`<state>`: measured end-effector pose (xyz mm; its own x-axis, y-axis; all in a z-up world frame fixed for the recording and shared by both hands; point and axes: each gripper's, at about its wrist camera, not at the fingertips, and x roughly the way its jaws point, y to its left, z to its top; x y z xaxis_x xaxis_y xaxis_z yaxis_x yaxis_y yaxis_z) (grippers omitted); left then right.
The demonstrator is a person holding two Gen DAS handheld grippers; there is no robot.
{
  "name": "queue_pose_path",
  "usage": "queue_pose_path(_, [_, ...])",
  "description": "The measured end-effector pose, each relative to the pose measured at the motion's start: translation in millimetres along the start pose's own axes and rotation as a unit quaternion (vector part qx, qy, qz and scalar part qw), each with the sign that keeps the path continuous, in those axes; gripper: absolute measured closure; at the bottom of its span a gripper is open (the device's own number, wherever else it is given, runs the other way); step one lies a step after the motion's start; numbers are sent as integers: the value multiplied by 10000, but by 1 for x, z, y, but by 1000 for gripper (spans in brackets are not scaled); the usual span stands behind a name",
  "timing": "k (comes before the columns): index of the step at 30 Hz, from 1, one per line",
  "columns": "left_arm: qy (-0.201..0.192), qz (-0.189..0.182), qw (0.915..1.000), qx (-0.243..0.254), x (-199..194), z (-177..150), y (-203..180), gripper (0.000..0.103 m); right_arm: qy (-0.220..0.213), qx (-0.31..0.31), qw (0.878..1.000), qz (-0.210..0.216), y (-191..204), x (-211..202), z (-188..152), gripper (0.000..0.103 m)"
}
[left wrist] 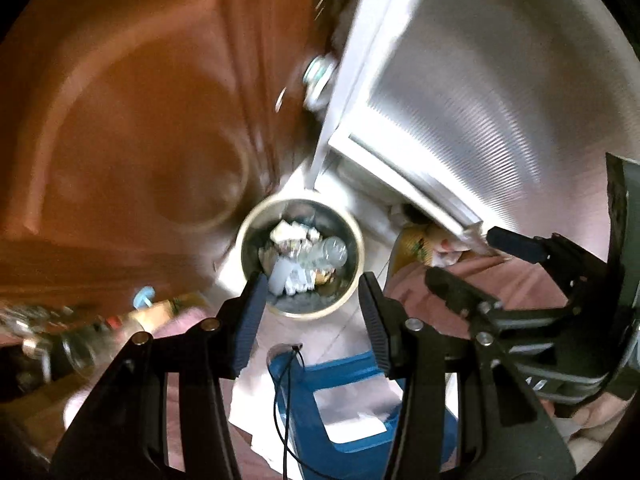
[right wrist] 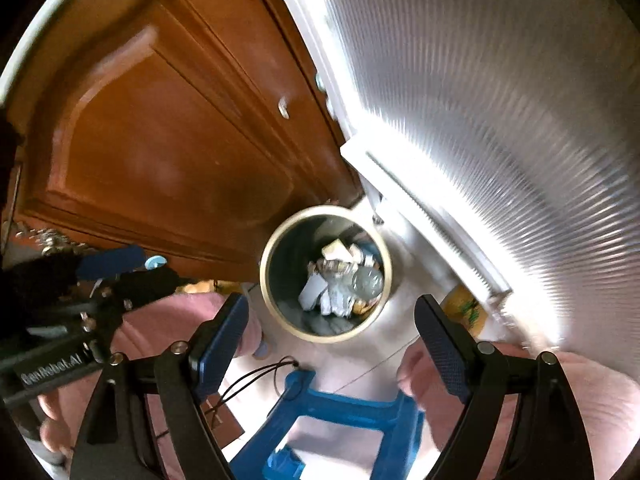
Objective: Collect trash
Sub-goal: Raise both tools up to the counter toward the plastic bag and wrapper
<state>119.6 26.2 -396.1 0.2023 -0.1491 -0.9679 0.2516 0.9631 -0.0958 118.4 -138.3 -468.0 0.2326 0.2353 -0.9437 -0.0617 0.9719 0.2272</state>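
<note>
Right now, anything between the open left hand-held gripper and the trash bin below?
Nothing. In the left wrist view the left hand-held gripper is empty, with open air down to the trash bin. The blue stool sits nearer the camera, off that line.

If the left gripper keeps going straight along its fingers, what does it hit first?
Most likely the trash bin: the left gripper points down at its open mouth, jaws open and empty. Nothing shows in between, so it would probably meet the paper scraps and clear plastic bottle inside. Depth is hard to judge.
</note>
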Motion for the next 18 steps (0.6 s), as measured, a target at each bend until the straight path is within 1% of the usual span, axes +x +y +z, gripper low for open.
queue_pose_path(3, [-292, 90, 9990, 316, -36, 7, -16, 59, -394, -235, 9988, -181, 11, -37, -1, 16])
queue_pose_path(4, [-400, 106, 9983, 422, -49, 10, -22, 59, -638, -409, 9966, -318, 16, -54, 0, 16])
queue_pose_path(6, [-650, 106, 9958, 637, -81, 15, -34, 59, -953, -686, 9916, -546, 24, -81, 2, 16])
queue_pose_path(9, [-847, 67, 9933, 785, -114, 23, -44, 58, -1237, -809, 9879, -471, 30, -120, 9, 16])
queue_pose_path(12, [-1038, -72, 9910, 836, -153, 36, -49, 58, -1510, -969, 9822, -551, 37, -158, 17, 18])
queue_pose_path(13, [-1074, -110, 9906, 834, -162, 38, -50, 58, -1570, -981, 9812, -541, 38, -168, 18, 25])
queue_pose_path(14, [-1148, -178, 9897, 837, -177, 44, -51, 58, -1461, -882, 9851, -206, 34, -178, 22, 32])
queue_pose_path(16, [-1251, -241, 9882, 853, -199, 54, -52, 58, -1342, -674, 9887, 40, 28, -194, 27, 34])
queue_pose_path(17, [-1308, -262, 9873, 863, -210, 59, -54, 58, -1337, -595, 9891, 145, 26, -203, 30, 34])
queue_pose_path(18, [-1339, -281, 9868, 868, -216, 62, -55, 58, -1376, -569, 9887, 163, 26, -211, 32, 34])
